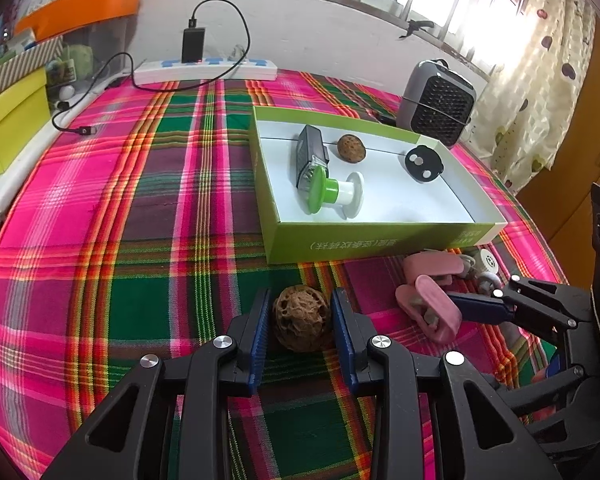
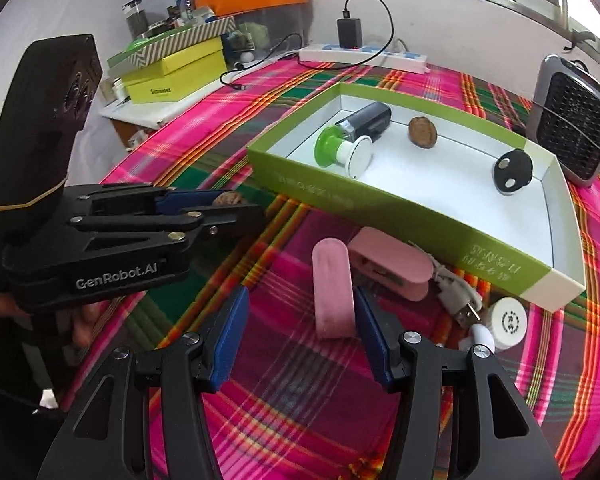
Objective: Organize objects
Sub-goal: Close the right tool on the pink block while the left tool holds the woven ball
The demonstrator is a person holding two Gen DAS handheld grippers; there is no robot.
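Though roomy, green box [image 1: 364,240] (walnut [image 1: 351,147] inside)

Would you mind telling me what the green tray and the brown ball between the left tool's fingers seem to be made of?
Green tray: likely printed cardboard, with thin folded walls and a matte white inside. Brown ball: probably a dried walnut-like shell, rough, pitted and dull.

Tray [image 1: 380,242] mid-worktop [image 1: 140,280], holding spool [image 1: 334,192], nut [image 1: 351,148], disc [image 1: 423,163]; second nut [image 1: 302,318] before tray; clips [image 1: 430,308] right of it; heater [image 1: 436,108] behind tray
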